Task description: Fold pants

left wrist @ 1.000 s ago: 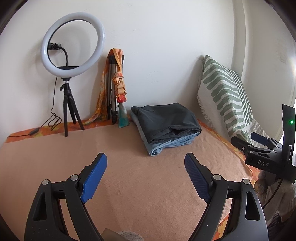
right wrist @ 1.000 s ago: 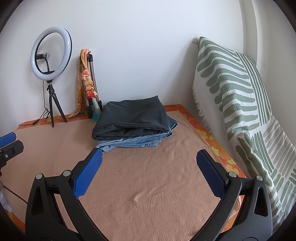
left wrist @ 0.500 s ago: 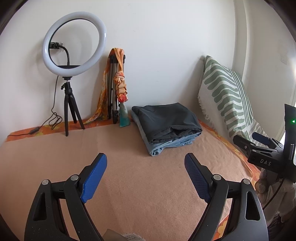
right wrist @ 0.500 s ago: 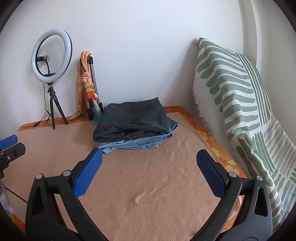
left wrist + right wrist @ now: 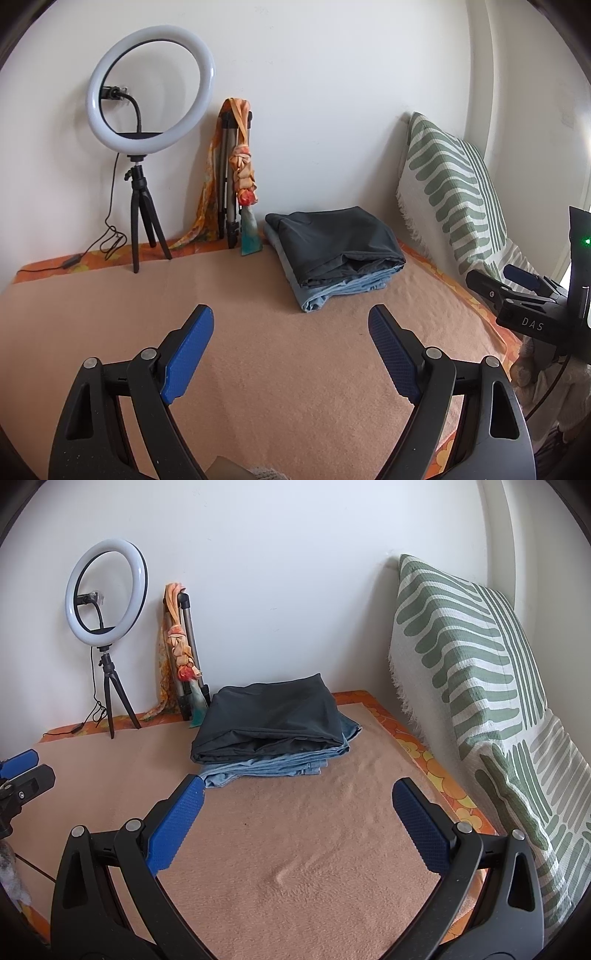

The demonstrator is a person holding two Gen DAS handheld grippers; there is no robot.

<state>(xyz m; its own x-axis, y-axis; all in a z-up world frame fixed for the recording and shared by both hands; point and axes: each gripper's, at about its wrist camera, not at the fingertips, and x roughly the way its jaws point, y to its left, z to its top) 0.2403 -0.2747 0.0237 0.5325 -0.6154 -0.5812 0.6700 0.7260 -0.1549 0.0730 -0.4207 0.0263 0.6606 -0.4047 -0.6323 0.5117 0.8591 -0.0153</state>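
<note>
Folded dark grey pants (image 5: pixel 332 242) (image 5: pixel 273 716) lie on top of folded light blue jeans (image 5: pixel 343 291) (image 5: pixel 266 766) in a stack at the back of the peach blanket (image 5: pixel 258 350) (image 5: pixel 295 849). My left gripper (image 5: pixel 291 328) is open and empty, held above the blanket well in front of the stack. My right gripper (image 5: pixel 297 799) is open and empty, just in front of the stack. The right gripper also shows at the right edge of the left wrist view (image 5: pixel 517 291), and the left gripper at the left edge of the right wrist view (image 5: pixel 22 771).
A ring light on a tripod (image 5: pixel 144 122) (image 5: pixel 105 602) stands at the back left with a trailing cable. A folded tripod draped with an orange scarf (image 5: pixel 236 173) (image 5: pixel 181 653) leans on the wall. A green-striped cushion (image 5: pixel 450 192) (image 5: pixel 472 686) lines the right side.
Both grippers have drifted slightly; the view of the stack has shifted a little. Nothing was grasped or released.
</note>
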